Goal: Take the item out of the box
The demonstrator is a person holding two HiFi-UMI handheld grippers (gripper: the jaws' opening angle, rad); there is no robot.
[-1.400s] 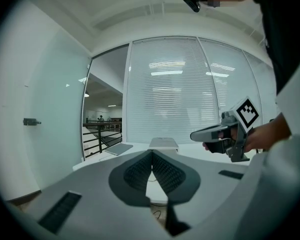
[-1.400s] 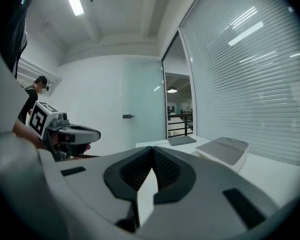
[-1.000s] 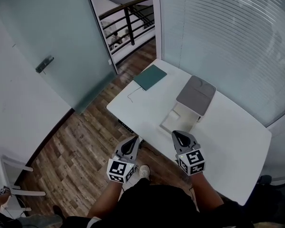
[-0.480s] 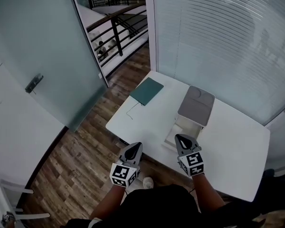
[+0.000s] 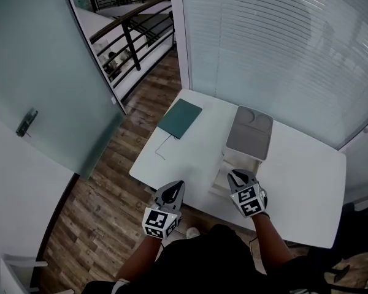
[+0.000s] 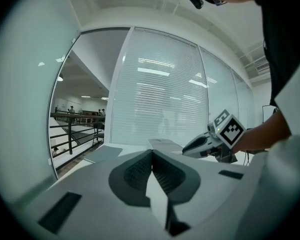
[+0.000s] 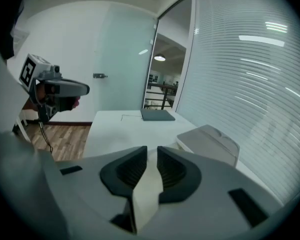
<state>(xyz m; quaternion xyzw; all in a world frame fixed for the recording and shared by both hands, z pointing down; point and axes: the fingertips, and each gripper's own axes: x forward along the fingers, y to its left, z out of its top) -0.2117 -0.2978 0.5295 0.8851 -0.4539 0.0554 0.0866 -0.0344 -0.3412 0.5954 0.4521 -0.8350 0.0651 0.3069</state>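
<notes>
A white box (image 5: 236,169) with a raised grey lid (image 5: 249,133) stands on the white table (image 5: 300,182); whatever is inside is hidden. My right gripper (image 5: 236,175) hovers just at the box's near end. Its jaws are opening, with a narrow gap and nothing between them, as the right gripper view (image 7: 152,151) shows, with the box (image 7: 210,140) ahead to the right. My left gripper (image 5: 176,186) is at the table's near edge, left of the box. Its jaws meet, shut and empty (image 6: 151,154).
A dark green notebook (image 5: 180,118) lies at the table's far left corner, with a thin wire (image 5: 162,147) beside it. Window blinds (image 5: 276,48) stand behind the table and a glass door (image 5: 43,72) to the left. Wooden floor (image 5: 104,188) lies below the table's left edge.
Both grippers have moved forward toward the table; the right one now reaches the box's near end. The right jaws have parted slightly.
</notes>
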